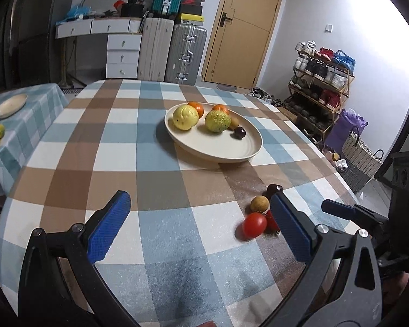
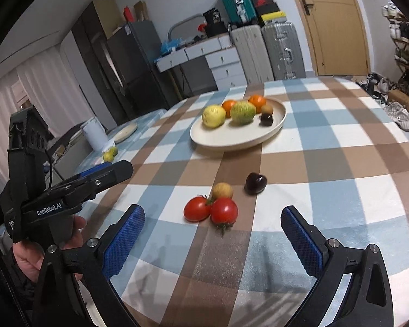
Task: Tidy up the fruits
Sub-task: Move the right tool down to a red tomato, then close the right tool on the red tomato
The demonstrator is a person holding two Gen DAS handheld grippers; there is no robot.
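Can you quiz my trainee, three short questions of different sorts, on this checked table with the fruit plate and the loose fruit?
1. True or false: the round cream plate holds two orange citrus fruits.
2. How many red tomatoes lie loose on the checked tablecloth?
3. Multiple choice: the right gripper is A) shut on a tomato, B) open and empty, C) out of view.

Key:
1. True.
2. Two, touching each other, beside a small tan round fruit and a dark purple plum.
3. B; the left gripper is open too.
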